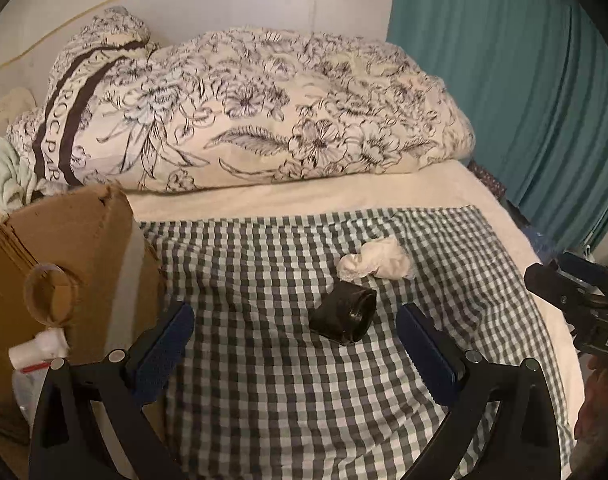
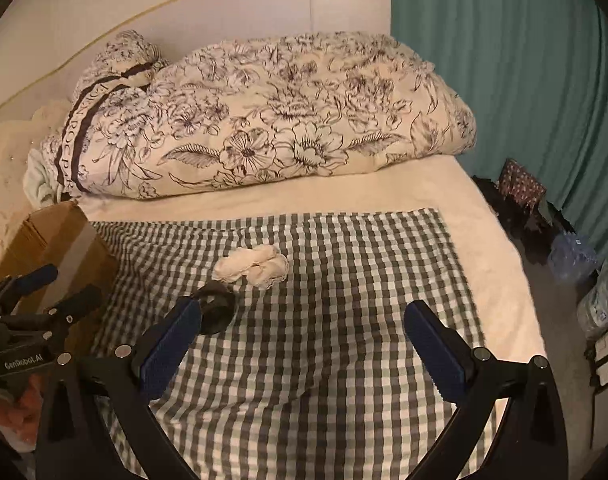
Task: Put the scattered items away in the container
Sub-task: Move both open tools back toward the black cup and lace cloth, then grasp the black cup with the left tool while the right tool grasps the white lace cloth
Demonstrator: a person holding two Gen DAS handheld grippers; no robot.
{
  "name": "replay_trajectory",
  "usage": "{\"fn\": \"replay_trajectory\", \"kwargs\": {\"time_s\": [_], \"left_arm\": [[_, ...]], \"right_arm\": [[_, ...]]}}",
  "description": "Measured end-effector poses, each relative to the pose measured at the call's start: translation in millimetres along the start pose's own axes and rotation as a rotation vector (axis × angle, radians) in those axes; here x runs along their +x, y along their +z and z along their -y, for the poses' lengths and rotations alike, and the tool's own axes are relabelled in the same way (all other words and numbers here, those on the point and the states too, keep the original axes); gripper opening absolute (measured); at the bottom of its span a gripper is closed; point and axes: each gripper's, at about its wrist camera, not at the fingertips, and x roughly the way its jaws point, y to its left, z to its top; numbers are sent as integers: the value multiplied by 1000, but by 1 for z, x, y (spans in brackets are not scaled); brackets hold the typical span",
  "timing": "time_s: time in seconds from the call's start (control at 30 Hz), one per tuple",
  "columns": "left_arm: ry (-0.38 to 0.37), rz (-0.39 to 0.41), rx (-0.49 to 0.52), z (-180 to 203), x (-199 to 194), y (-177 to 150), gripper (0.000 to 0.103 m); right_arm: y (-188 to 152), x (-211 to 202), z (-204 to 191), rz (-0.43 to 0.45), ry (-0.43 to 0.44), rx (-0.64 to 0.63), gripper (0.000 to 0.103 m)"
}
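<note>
The black roll (image 1: 343,315) is seen lying on the checked cloth (image 1: 263,380) straight ahead between the wide-open, empty left gripper (image 1: 295,332) fingers (nearer than the equally open, empty right gripper (image 2: 299,330)), its long axis angled rightward.

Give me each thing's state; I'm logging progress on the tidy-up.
Left claw: open, empty.
Right claw: open, empty.
Black roll: on its side on the checked cloth, not yet boxed.
White bundle: crumpled, on the cloth.
Cardboard box: open, already holding items.
Floral duvet: bunched up.
</note>
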Motion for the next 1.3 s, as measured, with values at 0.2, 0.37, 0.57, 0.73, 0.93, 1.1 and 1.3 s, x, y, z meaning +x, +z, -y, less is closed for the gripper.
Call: {"fn": "replay_trajectory", "kwargs": {"time_s": [0.2,0.37,0.57,0.73,0.93,1.1,1.3], "left_arm": [[34,-24,-11,4,35,-9,103],[58,-45,-28,5,64,-19,103],[79,-46,-34,11,88,-27,103],[81,-29,-38,14,101,-27,102],[64,-29,-40,14,106,-24,102],[38,-40,-47,12,107,-26,102],[28,-61,-37,20,108,-28,102]], "right_arm": [[-4,47,-4,-48,34,-55,102],[-14,92,-10,-104,70,-68,102],[-22,132,-19,-126,83,-108,98],[-18,154,-19,-124,92,-108,93],[-4,168,-32,-108,99,-153,87],[-6,193,-36,-182,79,-178,47],[-6,189,-29,-180,67,-170,14]]}}
